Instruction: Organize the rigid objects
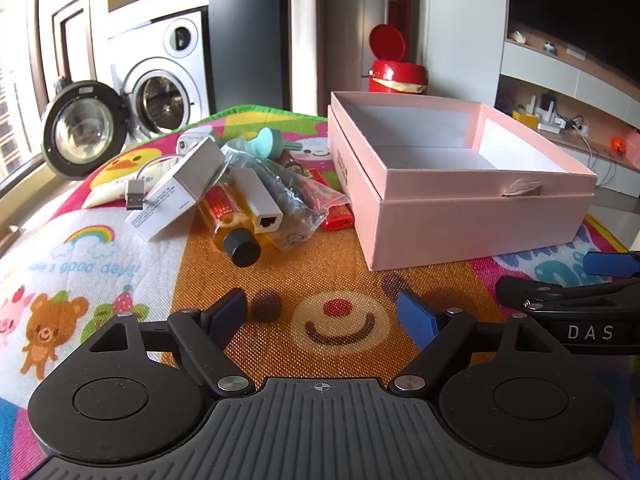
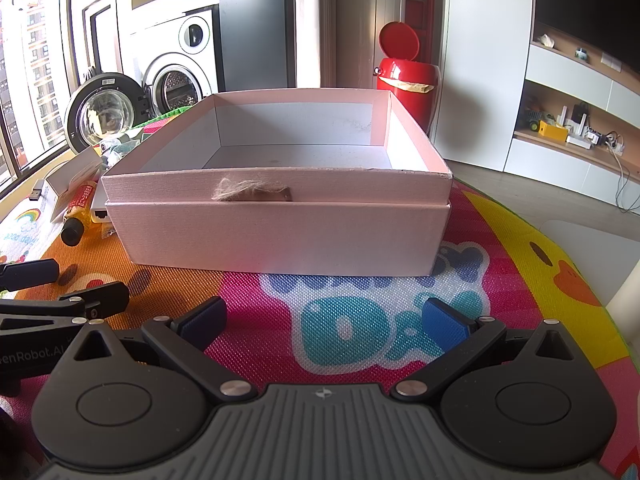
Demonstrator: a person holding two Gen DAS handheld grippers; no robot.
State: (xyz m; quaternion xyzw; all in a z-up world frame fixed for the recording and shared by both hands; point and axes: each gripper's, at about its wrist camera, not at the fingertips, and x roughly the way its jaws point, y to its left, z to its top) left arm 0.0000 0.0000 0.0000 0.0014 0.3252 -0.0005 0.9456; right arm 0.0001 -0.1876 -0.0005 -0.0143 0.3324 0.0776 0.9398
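Nothing has gone into the pink box (image 1: 472, 204) as far as either view shows: its white inside is bare, and it sits open on the play mat (image 1: 280, 280), toward the mat's right side. All the loose things lie heaped just left of the box, nearer the mat's far left corner: a small white carton (image 1: 176, 192), an amber bottle with a black cap (image 1: 236, 236), a white network adapter (image 1: 260, 204), a clear plastic bag (image 1: 288, 196) holding dark parts, a red lighter (image 1: 338, 216) touching the box's left wall, a teal plug-like piece (image 1: 268, 140) and a USB cable end (image 1: 135, 196). So by my reading the sorting is at its very start, with every item left to move. The left hand-held gripper (image 1: 324, 316) hovers low over the mat's near edge, fingers spread apart and holding nothing; the right hand-held gripper (image 2: 324, 320) is likewise spread wide and empty, facing the box's front wall.
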